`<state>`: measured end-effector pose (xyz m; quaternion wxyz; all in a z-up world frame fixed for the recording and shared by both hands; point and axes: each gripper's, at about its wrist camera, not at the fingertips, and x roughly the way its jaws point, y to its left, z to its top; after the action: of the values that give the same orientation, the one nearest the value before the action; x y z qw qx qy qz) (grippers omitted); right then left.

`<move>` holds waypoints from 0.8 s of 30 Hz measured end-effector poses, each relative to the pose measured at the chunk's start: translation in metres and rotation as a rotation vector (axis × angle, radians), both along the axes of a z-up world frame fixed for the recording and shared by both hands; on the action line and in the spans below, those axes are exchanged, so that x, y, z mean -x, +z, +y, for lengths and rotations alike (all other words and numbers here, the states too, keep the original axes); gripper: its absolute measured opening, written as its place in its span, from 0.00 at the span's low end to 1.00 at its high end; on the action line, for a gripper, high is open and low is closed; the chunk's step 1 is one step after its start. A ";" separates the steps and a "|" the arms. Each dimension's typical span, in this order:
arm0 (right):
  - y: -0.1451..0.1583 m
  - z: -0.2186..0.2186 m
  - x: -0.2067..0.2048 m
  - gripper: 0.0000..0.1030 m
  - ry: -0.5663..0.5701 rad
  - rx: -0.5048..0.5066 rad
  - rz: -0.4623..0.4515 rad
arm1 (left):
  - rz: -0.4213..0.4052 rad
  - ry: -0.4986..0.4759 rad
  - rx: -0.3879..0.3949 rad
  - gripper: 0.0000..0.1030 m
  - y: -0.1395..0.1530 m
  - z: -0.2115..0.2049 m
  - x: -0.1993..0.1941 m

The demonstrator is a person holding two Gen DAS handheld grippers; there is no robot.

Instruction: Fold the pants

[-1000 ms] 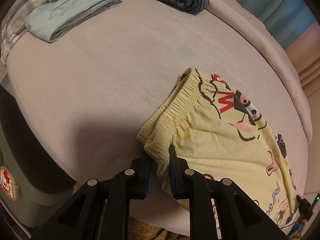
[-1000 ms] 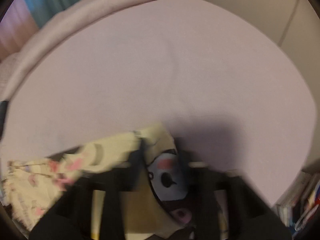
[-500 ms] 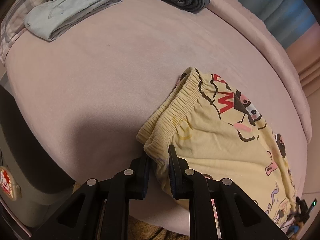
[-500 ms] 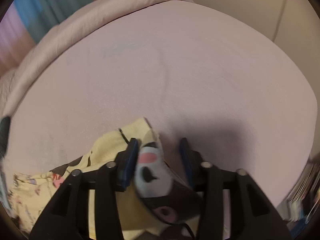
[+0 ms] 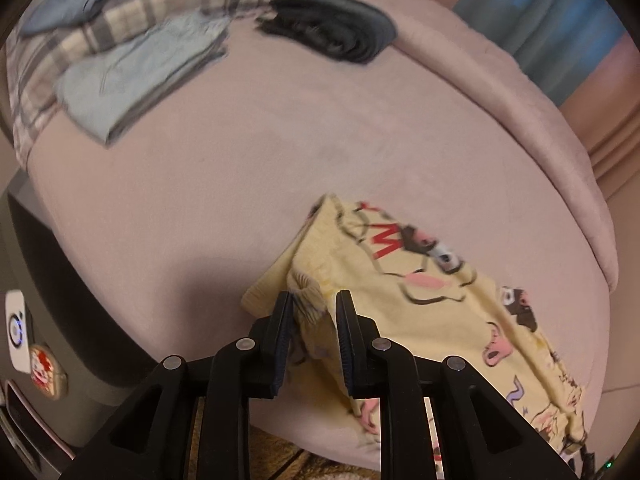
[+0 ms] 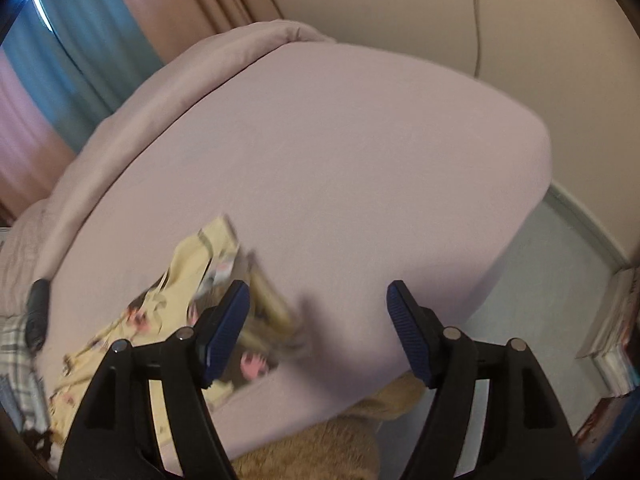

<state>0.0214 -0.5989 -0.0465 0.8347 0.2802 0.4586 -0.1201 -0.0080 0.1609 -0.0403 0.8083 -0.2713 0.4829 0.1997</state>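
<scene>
Yellow cartoon-print pants (image 5: 420,300) lie along the near edge of a pink bed (image 5: 240,160). My left gripper (image 5: 312,300) is shut on a bunched corner of their elastic waistband and holds it a little above the sheet. In the right wrist view the leg end of the pants (image 6: 200,264) lies crumpled and blurred on the bed (image 6: 340,160). My right gripper (image 6: 318,292) hovers over it with its jaws opening wide. Some cloth lies by its left finger (image 6: 224,320), but neither pad presses on it.
Folded light blue clothing (image 5: 140,76), a plaid cloth (image 5: 160,0) and a dark folded garment (image 5: 332,28) sit at the bed's far side. A rolled duvet (image 5: 520,100) lines the curtain side. Right of the bed are floor (image 6: 560,248), stacked books (image 6: 616,328) and a tan rug (image 6: 320,448).
My right gripper let go of the pant leg, spread wide and swung right, leaving the cloth on the bed. My left gripper rose, lifting the waistband corner.
</scene>
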 end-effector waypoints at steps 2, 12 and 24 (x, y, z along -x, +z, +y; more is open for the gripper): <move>-0.010 0.013 0.020 0.69 0.007 -0.011 0.019 | -0.012 -0.011 -0.019 0.22 0.008 -0.006 -0.002; -0.025 0.035 0.024 0.70 0.116 -0.040 -0.068 | -0.056 -0.055 -0.018 0.27 0.020 -0.023 -0.013; -0.034 0.030 -0.019 0.12 0.026 -0.129 -0.143 | -0.017 -0.186 0.091 0.27 -0.003 -0.063 -0.024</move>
<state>0.0402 -0.5690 -0.0802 0.8470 0.3351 0.4083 -0.0593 0.0158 0.0983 -0.0435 0.8142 -0.2633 0.5078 0.0995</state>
